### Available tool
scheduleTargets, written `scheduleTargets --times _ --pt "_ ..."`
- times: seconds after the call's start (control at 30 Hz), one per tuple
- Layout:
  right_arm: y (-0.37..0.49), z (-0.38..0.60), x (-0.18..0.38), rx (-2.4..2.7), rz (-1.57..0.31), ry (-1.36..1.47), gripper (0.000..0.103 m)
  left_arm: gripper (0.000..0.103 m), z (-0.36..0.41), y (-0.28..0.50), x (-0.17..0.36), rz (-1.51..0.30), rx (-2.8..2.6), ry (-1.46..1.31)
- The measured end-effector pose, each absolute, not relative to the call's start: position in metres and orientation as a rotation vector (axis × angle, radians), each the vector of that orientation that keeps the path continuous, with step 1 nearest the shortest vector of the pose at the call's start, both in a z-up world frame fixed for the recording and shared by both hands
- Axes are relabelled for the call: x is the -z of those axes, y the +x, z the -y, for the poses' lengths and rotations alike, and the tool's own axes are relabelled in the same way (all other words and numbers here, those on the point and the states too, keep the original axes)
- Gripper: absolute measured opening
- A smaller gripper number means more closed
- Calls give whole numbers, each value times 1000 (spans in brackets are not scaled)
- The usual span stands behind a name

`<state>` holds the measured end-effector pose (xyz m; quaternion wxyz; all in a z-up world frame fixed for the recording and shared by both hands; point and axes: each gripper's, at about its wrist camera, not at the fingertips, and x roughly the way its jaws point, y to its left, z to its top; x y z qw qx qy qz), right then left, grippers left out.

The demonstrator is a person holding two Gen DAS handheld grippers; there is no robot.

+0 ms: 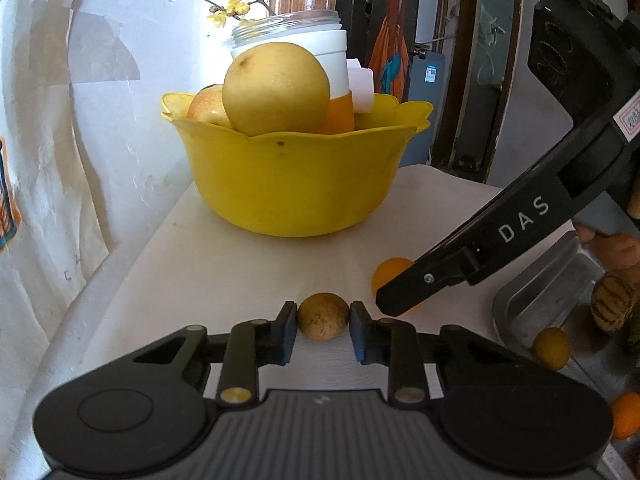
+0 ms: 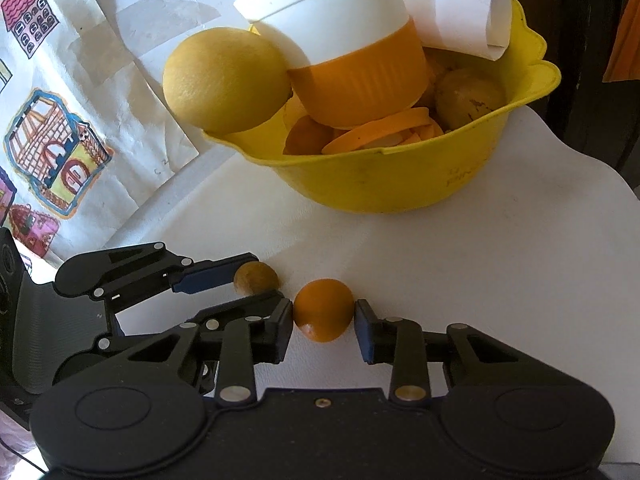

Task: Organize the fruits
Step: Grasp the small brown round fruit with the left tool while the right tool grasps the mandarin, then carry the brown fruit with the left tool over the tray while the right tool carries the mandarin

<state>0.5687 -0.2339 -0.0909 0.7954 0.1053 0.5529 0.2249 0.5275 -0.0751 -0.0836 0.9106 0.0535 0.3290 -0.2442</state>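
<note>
A small brownish-yellow fruit (image 1: 323,317) lies on the white table between the pads of my left gripper (image 1: 323,326), which close on it; it also shows in the right wrist view (image 2: 256,277). A small orange (image 2: 323,309) sits between the pads of my right gripper (image 2: 323,322), which touch its sides; it shows partly in the left wrist view (image 1: 390,274). The yellow bowl (image 1: 296,184) stands behind, holding a big yellow citrus (image 1: 276,88), an apple (image 1: 208,106) and an orange-and-white cup (image 2: 344,48).
A metal tray (image 1: 548,292) at the right holds a small yellow fruit (image 1: 551,348) and a striped fruit (image 1: 612,306). Another orange (image 1: 627,416) lies at the right edge. A glass jar (image 1: 288,26) stands behind the bowl. Drawings hang on the left wall (image 2: 52,148).
</note>
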Motion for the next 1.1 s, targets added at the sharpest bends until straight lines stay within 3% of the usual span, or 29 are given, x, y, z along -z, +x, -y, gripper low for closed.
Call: scheduleTargets --times 0.27,1.1 --pt "552 250 61 -465 -1156 232 35 30 77 513 68 -681 480 87" --pt "403 329 -123 -424 -892 236 35 30 130 395 -40 -551 560 22"
